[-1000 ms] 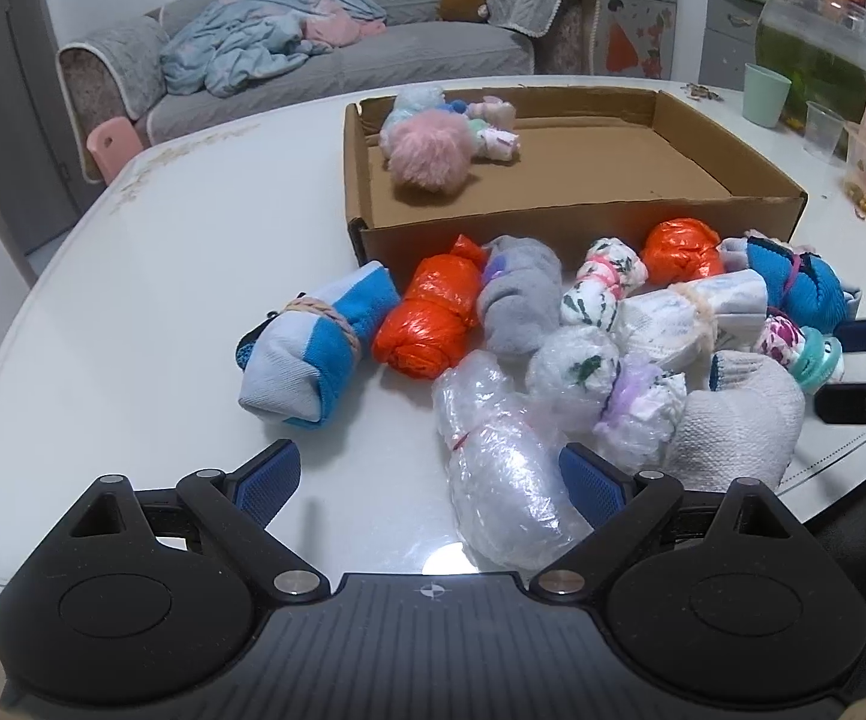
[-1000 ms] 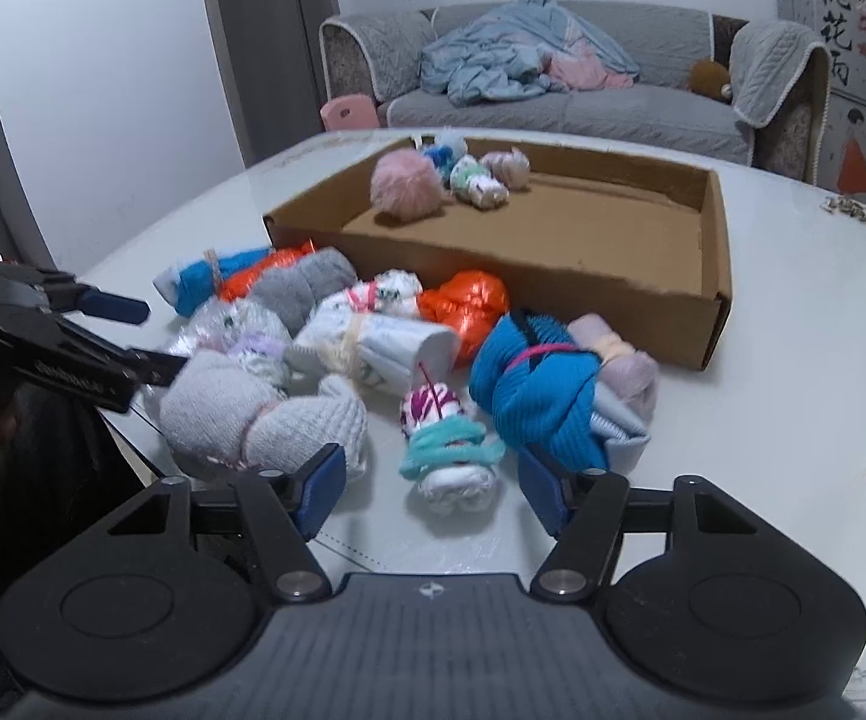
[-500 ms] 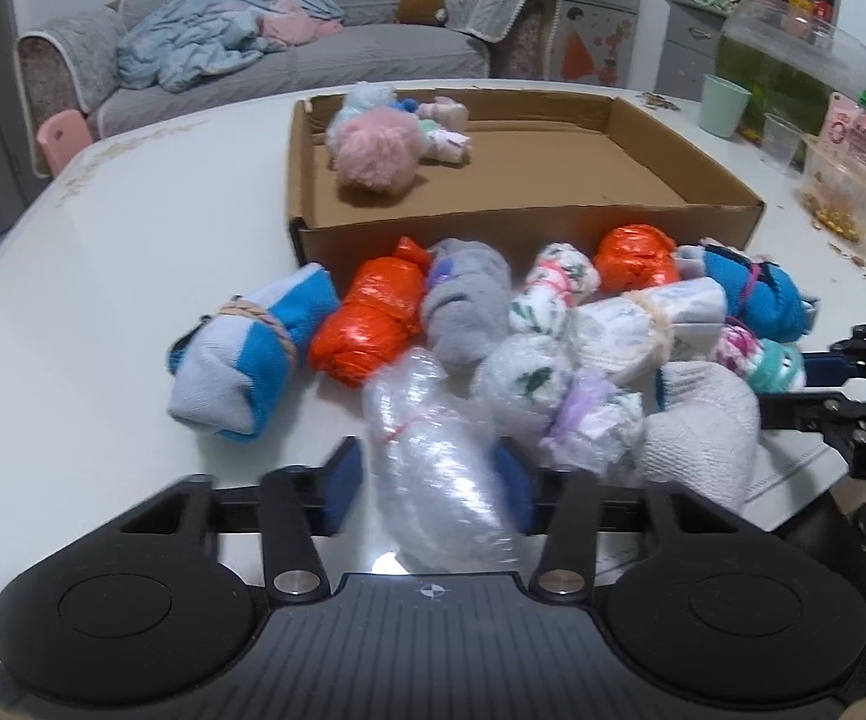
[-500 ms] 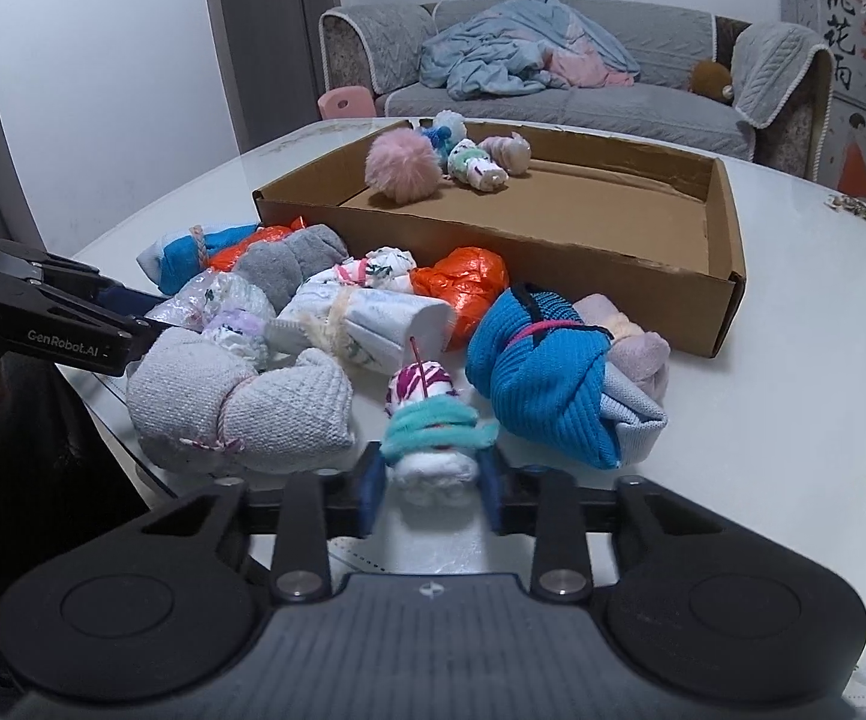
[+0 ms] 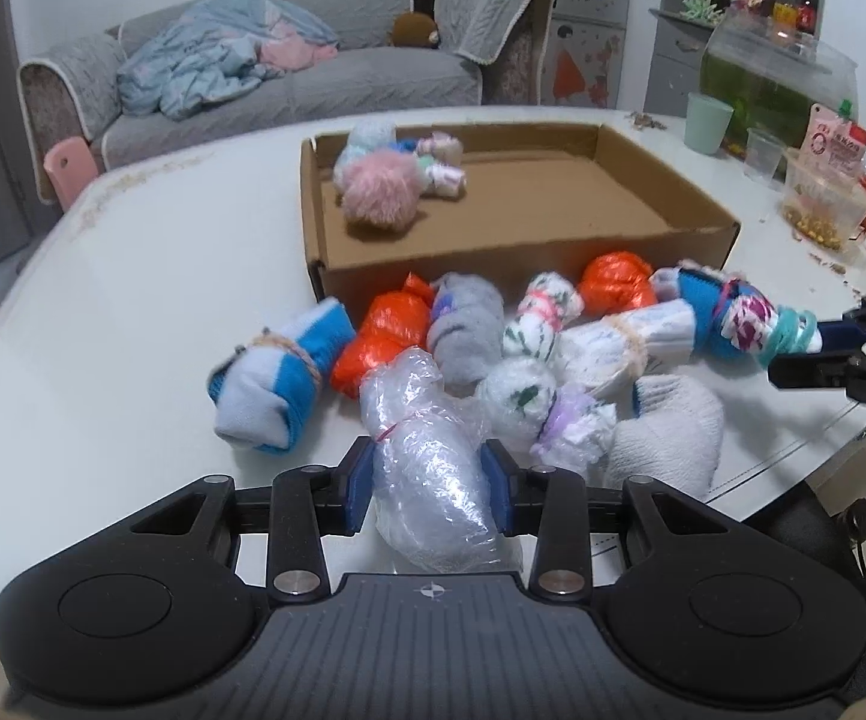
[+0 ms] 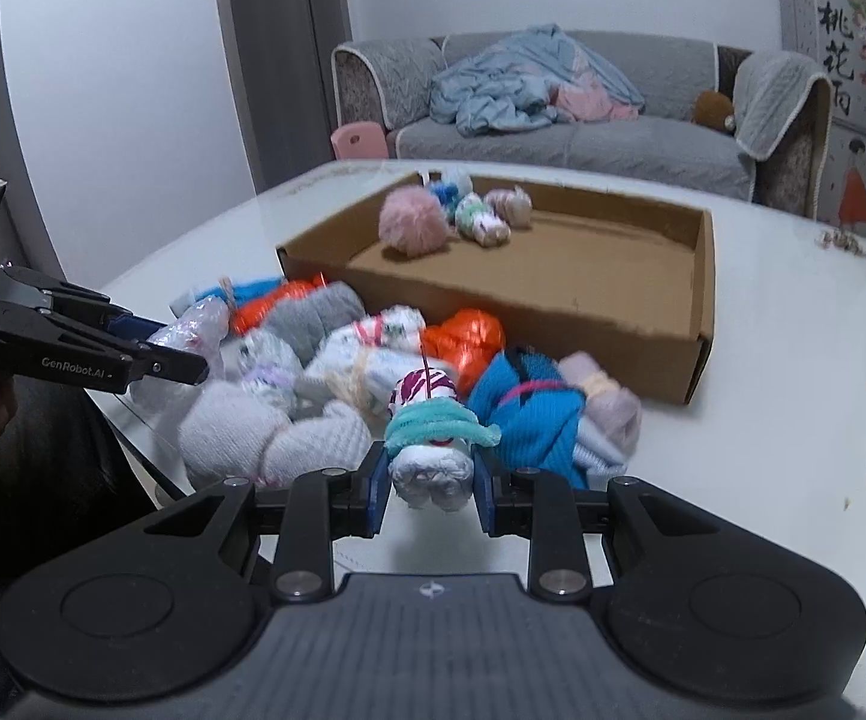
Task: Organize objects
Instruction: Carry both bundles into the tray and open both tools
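Observation:
A pile of rolled socks and tied bags lies on the white table (image 5: 133, 300) in front of a shallow cardboard box (image 5: 553, 252). In the left wrist view my left gripper (image 5: 430, 486) has its closing jaws pressed on a clear plastic bundle (image 5: 415, 408) at the pile's near edge. In the right wrist view my right gripper (image 6: 431, 483) has its closing jaws pressed on a white sock bundle with a teal band (image 6: 430, 420), held slightly off the table. A pink fluffy ball (image 5: 379, 192) and a few small bundles sit in the box's far left corner.
Blue, orange, grey and white bundles crowd between the grippers and the box (image 6: 553, 312). A green cup (image 5: 707, 121), plastic cups and snack containers (image 5: 823, 204) stand at the table's right. A grey sofa (image 5: 313, 84) is behind.
Both grippers went from wide open to closed on their bundles. The right gripper has lifted the teal-banded bundle a little; the left has stayed over the clear plastic bundle.

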`<action>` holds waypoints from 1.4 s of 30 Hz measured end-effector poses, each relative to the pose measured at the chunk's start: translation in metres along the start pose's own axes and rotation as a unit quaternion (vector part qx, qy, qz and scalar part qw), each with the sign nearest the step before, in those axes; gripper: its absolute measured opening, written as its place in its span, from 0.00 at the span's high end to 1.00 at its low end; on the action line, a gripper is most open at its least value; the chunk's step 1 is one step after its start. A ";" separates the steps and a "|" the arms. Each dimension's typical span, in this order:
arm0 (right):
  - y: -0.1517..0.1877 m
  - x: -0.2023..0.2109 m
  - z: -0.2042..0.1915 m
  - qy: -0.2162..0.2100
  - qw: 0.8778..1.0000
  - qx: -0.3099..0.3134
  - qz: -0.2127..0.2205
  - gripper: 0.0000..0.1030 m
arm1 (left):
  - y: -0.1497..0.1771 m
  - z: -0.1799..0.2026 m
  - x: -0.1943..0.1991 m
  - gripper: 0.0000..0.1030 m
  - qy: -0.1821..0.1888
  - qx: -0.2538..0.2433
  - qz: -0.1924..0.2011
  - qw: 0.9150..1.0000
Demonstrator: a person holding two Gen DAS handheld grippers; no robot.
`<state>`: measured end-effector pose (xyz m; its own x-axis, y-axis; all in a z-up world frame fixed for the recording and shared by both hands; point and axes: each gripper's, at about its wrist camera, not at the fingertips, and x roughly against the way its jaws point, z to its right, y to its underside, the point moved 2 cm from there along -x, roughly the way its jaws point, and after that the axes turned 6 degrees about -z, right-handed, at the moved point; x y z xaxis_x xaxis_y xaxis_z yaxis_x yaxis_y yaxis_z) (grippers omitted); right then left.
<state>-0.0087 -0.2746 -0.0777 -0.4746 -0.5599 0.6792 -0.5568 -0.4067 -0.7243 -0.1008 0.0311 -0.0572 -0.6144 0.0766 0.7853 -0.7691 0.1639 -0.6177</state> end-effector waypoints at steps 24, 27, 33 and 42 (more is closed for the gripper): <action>-0.153 -0.018 0.079 0.015 0.997 0.036 0.067 0.75 | -0.217 0.046 -0.039 0.56 0.037 -0.109 0.080 0.990; -0.168 -0.050 0.085 0.012 0.998 0.041 0.046 0.75 | -0.236 0.057 -0.081 0.56 0.052 -0.112 0.053 0.991; -0.177 -0.123 0.106 0.013 1.000 0.025 -0.009 0.75 | -0.240 0.071 -0.165 0.56 0.031 -0.145 0.009 0.989; -0.177 -0.182 0.125 0.021 0.998 0.005 -0.067 0.75 | -0.238 0.060 -0.219 0.56 0.026 -0.143 -0.027 0.989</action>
<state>0.2611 -0.1912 -0.0881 -0.4250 -0.4693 0.7740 -0.6097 -0.4837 -0.6280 0.2062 -0.0840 -0.0843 -0.5581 0.1097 0.8225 -0.7143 0.4409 -0.5435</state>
